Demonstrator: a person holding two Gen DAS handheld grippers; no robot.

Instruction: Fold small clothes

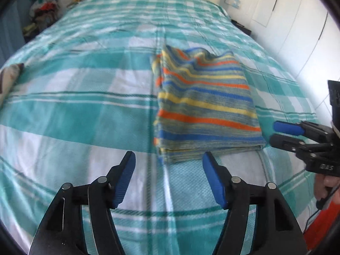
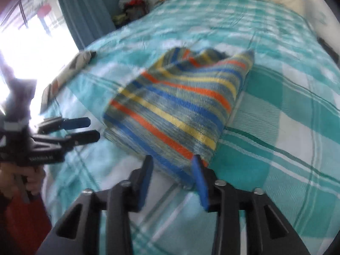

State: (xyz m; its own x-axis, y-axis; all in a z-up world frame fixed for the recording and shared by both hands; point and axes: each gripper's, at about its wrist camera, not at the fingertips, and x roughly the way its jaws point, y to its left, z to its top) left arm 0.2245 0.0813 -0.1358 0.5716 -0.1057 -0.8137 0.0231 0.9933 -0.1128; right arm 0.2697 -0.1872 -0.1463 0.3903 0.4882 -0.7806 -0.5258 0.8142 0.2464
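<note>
The left tongs [image 1: 169,165] stand released, jaws spread wide with nothing between them, hanging just above the bed cover [image 1: 74,114]. Straight ahead of them and slightly to the right lies the striped cloth [image 1: 204,106], already folded into a thick oblong; its near edge sits just beyond the pads [image 1: 210,170], not touching. The right tongs [image 2: 173,170] are also released, jaws apart. From their own camera the near corner of the striped cloth [image 2: 176,110] sits between or just above the fingertips, though blur hides whether the pads touch it. From the left camera, the right tongs [image 1: 274,132] point in sideways at the near right corner, close beside it.

The cloth's long side runs away from both tongs toward the head of the bed, its far end rumpled and raised. The right tongs look nearer, so a further fold or a lift would probably start from that near right corner.

A heap of other clothes [image 1: 44,10] lies far off, left of the bed.
</note>
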